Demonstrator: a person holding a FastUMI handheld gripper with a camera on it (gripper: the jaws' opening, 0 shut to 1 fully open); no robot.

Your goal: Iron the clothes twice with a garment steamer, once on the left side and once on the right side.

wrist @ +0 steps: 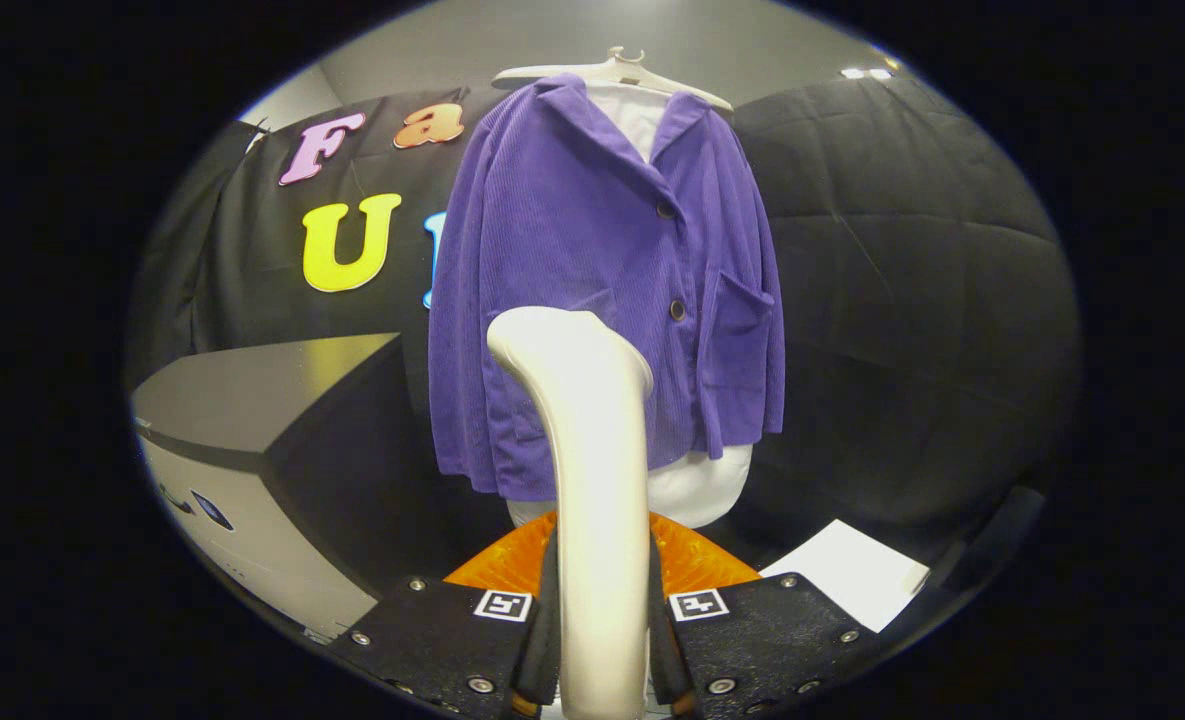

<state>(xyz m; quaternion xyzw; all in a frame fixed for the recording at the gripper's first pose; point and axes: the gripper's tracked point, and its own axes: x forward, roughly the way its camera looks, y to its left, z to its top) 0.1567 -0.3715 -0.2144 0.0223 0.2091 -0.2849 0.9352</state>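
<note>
The gripper (602, 650) is clamped on the handle of the garment steamer (582, 450), both fingers pressing its sides – the steamer stands upright between them, its head bent toward the jacket (602, 270). The purple jacket hangs just beyond the steamer on a white hanger (617, 70), over a white shirt (697, 485) whose hem shows below it. An orange base (692, 560) sits behind the fingers. A grey cabinet (252, 420) stands left of the jacket – a white sheet (852, 570) lies to the right.
</note>
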